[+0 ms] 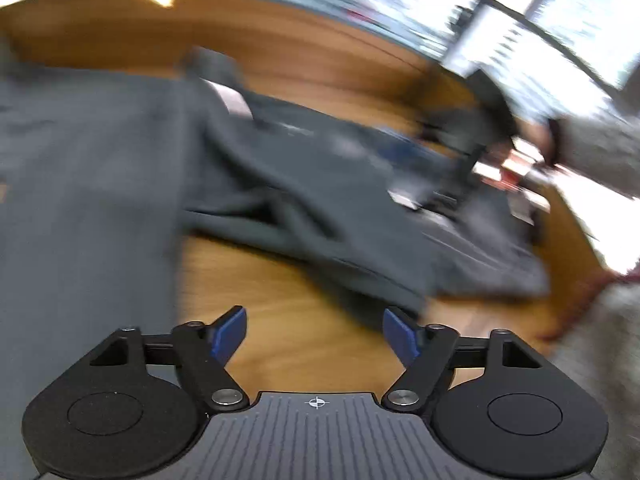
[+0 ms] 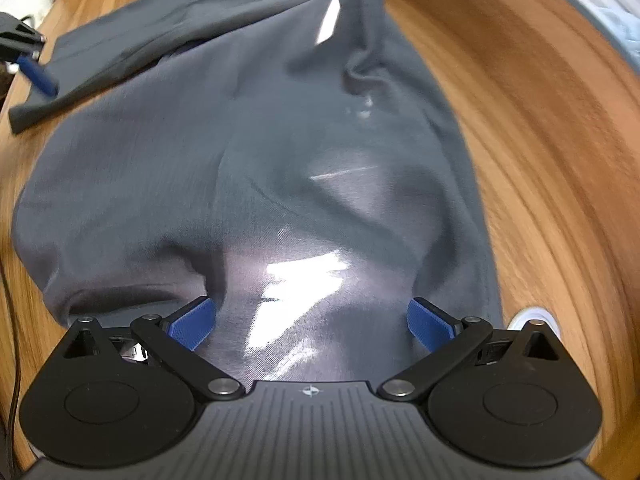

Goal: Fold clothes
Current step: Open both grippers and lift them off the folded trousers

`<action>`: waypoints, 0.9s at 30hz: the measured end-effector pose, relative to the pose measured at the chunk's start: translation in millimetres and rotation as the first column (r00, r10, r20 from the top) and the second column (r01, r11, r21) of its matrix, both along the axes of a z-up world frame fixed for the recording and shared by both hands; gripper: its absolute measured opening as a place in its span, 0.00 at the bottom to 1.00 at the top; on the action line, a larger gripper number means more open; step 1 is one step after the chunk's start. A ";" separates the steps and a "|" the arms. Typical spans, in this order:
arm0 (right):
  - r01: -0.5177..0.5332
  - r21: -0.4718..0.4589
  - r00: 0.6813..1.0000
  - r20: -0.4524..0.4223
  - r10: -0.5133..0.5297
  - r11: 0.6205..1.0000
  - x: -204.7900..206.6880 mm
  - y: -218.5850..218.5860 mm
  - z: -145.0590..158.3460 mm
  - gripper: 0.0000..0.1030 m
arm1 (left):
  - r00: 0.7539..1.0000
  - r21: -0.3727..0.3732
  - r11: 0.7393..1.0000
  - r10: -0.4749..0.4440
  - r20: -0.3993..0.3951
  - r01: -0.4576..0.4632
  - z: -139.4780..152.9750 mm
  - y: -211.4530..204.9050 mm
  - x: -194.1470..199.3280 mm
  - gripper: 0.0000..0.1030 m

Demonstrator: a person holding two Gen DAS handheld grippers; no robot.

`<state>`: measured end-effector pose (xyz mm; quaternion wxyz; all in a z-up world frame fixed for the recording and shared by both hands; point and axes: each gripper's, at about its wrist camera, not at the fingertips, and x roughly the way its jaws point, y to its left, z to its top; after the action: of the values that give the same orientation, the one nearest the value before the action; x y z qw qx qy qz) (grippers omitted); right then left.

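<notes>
With both the left gripper [image 1: 315,330] and right gripper [image 2: 311,322] spread wide and empty, the grey garment [image 2: 240,152], rumpled on the wooden table [image 2: 540,160], is best pinched at its near edge before folding.

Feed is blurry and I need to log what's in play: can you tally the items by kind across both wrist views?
Dark grey garment: 1
Grippers: 2, left gripper and right gripper, both open and holding nothing
Wooden table: 1
Total: 4
Blurred clutter at the far right of the left view is left uncounted; it cannot be made out.
</notes>
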<state>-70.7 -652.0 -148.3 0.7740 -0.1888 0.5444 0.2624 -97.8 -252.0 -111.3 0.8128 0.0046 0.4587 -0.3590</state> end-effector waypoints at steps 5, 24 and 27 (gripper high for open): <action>0.191 0.043 0.979 0.066 -0.193 0.981 -26.1 -8.2 25.0 1.00 | 0.975 0.110 0.974 0.184 0.120 -0.198 3.5 15.4 -5.0 0.79; 0.899 0.129 0.400 0.146 -0.905 0.418 -228.6 -20.7 32.3 1.00 | 0.937 0.216 0.959 0.104 0.335 -0.183 18.7 -38.0 123.8 0.82; 0.953 0.123 0.254 0.172 -0.952 0.277 -248.3 -20.1 25.6 1.00 | 0.942 0.252 0.958 0.046 0.332 -0.136 13.0 -56.0 146.2 0.82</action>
<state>-319.1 -672.1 -122.8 0.8280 0.1476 0.4632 -0.2795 48.4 -307.9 -98.3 0.8843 0.1532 0.3642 -0.2488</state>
